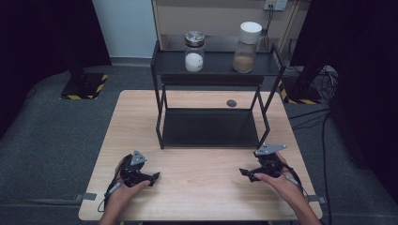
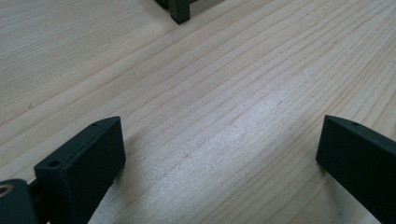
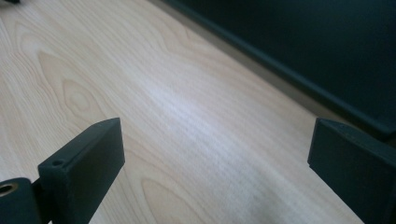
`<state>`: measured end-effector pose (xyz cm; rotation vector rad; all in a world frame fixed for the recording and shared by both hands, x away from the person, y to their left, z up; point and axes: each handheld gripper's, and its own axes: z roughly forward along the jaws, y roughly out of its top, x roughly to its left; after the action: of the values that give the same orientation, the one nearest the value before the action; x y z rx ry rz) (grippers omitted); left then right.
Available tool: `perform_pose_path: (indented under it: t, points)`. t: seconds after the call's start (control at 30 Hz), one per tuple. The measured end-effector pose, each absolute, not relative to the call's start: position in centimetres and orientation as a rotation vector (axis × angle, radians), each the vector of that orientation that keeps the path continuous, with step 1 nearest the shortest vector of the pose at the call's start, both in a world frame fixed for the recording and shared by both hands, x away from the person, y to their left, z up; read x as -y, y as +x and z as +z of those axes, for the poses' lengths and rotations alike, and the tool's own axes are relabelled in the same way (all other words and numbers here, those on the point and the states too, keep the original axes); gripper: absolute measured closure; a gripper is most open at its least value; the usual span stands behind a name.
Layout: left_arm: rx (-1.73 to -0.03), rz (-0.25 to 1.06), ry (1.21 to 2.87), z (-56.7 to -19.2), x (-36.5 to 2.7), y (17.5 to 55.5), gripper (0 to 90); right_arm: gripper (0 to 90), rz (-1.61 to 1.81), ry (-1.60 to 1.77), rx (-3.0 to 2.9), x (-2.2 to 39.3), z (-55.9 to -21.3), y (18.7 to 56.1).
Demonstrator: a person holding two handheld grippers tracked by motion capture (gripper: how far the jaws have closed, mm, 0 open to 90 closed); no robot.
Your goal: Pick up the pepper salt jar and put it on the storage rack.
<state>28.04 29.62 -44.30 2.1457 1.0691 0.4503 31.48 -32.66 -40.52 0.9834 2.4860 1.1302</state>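
Fingers (image 2: 84, 168) of both the left gripper (image 1: 141, 177) and right gripper (image 1: 256, 172) are spread empty on the tabletop (image 1: 206, 187), so I judge the work unstarted; next comes a reach up to the two jars (image 1: 194, 51) on the rack's top shelf (image 1: 216, 65).

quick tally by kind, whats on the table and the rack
jars: 2, the metal-lidded jar with white contents and the white-lidded jar with brown contents, both on the top shelf
racks: 1, the black rack
small dark discs: 1, the disc on the table
grippers: 2, left gripper, right gripper
total: 6
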Motion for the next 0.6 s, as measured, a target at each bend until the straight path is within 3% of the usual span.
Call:
perform_pose_path:
  t: [0.6]
  points:
    - [-1.069, 0.450, 2.145, -44.3, -29.6, 28.0, 0.3, 1.7, 1.056, 0.961, -2.489, 31.6, -44.3, 29.6]
